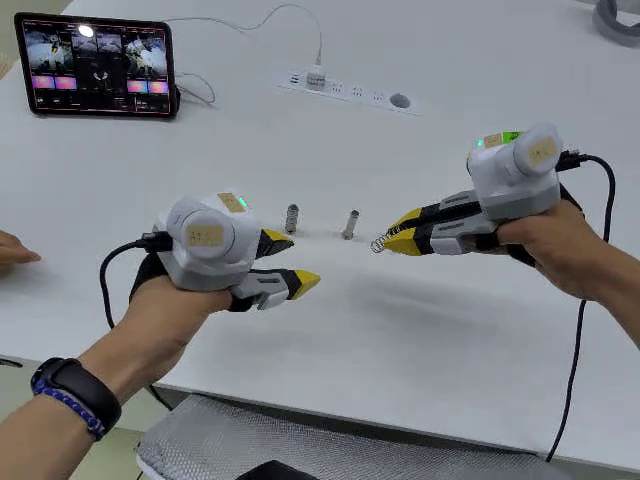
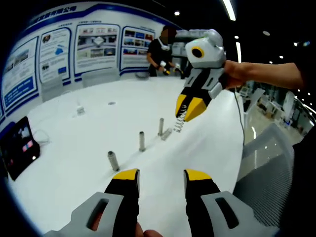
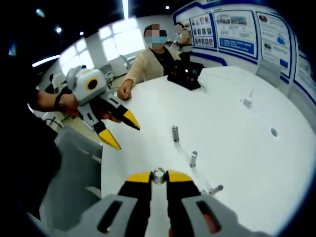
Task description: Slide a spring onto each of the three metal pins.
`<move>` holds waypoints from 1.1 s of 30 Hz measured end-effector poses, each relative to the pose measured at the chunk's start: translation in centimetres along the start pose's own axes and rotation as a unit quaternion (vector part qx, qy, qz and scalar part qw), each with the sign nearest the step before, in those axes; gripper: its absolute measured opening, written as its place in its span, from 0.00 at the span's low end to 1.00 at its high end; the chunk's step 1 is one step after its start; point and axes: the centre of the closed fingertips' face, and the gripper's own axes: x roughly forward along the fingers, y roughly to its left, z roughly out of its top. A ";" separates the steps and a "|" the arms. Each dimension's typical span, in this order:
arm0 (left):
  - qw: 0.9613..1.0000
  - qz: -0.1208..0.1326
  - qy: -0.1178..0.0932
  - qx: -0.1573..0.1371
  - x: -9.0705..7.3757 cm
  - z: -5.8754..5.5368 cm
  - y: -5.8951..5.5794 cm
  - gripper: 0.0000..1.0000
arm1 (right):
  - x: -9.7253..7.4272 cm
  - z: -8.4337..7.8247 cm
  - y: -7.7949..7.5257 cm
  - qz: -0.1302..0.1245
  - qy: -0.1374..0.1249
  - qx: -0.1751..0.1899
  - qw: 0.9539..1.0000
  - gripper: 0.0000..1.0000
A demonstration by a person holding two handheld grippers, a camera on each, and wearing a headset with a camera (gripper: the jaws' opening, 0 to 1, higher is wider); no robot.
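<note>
In the head view, your left gripper (image 1: 292,262) sits at 8 o'clock with its jaws spread and nothing between them. Your right gripper (image 1: 392,240) reaches in from 3 o'clock, jaws pressed together on a spring (image 1: 378,244) that sticks out of the tips toward 9 o'clock. Two pins stand on the table (image 1: 400,330) between the two grippers. The ribbed pin (image 1: 292,217) is nearer your left gripper, and the bare pin (image 1: 350,224) is close to the spring. A tablet (image 1: 95,65) lies at 11 o'clock and a power strip (image 1: 345,90) at 12 o'clock. Someone's hand (image 1: 12,250) rests at the 9 o'clock edge.

In the left gripper view, your left gripper (image 2: 161,174) rises from 6 o'clock with a wide gap between its jaws. Three pins run in a line from 7 o'clock toward the centre: the ribbed pin (image 2: 113,160), the bare pin (image 2: 141,140) and the third pin (image 2: 160,126). Your right gripper (image 2: 186,112) comes down from 1 o'clock. The spring (image 2: 178,123) hangs from its tips, just beside the third pin. Something small lies at that pin's foot, and I cannot tell what it is.

In the right gripper view, your right gripper (image 3: 158,178) pinches the spring (image 3: 158,175), seen end-on at 6 o'clock. The third pin (image 3: 215,189) is at 5 o'clock, the bare pin (image 3: 193,158) stands just past it, and the ribbed pin (image 3: 175,133) is near the centre. Your left gripper (image 3: 125,136) hangs at 9 o'clock, jaws apart. A seated person (image 3: 148,64) is at 12 o'clock.
</note>
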 end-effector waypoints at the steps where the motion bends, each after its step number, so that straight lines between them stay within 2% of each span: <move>1: 1.000 0.003 0.000 -0.001 -0.1 -0.1 0.1 0.38 | 0.0 0.0 -0.1 0.000 0.001 -0.001 1.000 0.12; 12: 0.999 0.026 0.003 -0.019 -0.8 -0.9 1.8 0.46 | 0.8 -0.1 -2.3 -0.015 0.032 -0.018 0.999 0.12; 25: 0.998 0.047 0.007 -0.041 -1.9 -1.7 2.9 0.57 | 2.1 0.4 -4.3 -0.023 0.057 -0.039 0.997 0.12; 27: 0.998 0.049 0.006 -0.044 -2.1 -1.7 3.0 0.58 | 2.3 0.5 -4.8 -0.032 0.061 -0.050 0.996 0.12; 33: 0.997 0.053 0.005 -0.052 -2.5 -2.0 3.5 0.61 | 2.9 0.4 -5.2 -0.031 0.071 -0.061 0.995 0.12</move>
